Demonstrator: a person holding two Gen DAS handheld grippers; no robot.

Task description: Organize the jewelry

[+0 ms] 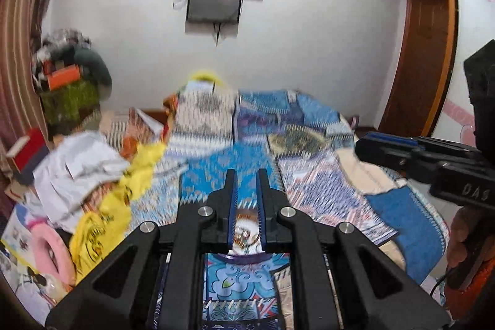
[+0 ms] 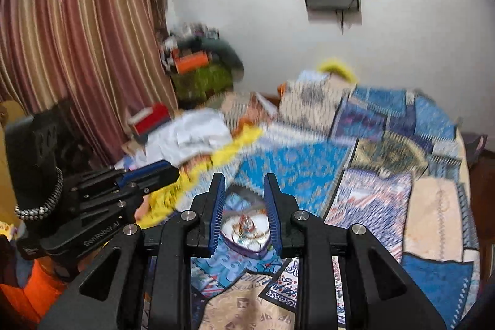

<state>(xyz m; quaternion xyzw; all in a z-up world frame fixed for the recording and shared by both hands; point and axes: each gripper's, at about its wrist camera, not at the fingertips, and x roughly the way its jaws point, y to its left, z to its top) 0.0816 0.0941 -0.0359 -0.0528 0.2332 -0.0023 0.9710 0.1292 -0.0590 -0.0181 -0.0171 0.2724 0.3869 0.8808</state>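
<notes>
The left hand-held gripper [image 1: 246,175] hung with fingers narrowly parted, pinching nothing; the right hand-held gripper [image 2: 244,180] stood wider spread, also empty; below both, on the patchwork bed quilt [image 2: 297,160], lay a heart-shaped purple tin [image 2: 247,248] holding what seemed tangled gold jewelry [image 2: 247,228], though blurred; sorting looked under way; any pick would need a fine, steady pinch.

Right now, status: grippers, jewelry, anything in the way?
Left gripper and right gripper open, empty, above the quilt. Jewelry heaped in heart-shaped tin. Frames blurred; nothing blocking seen.
</notes>
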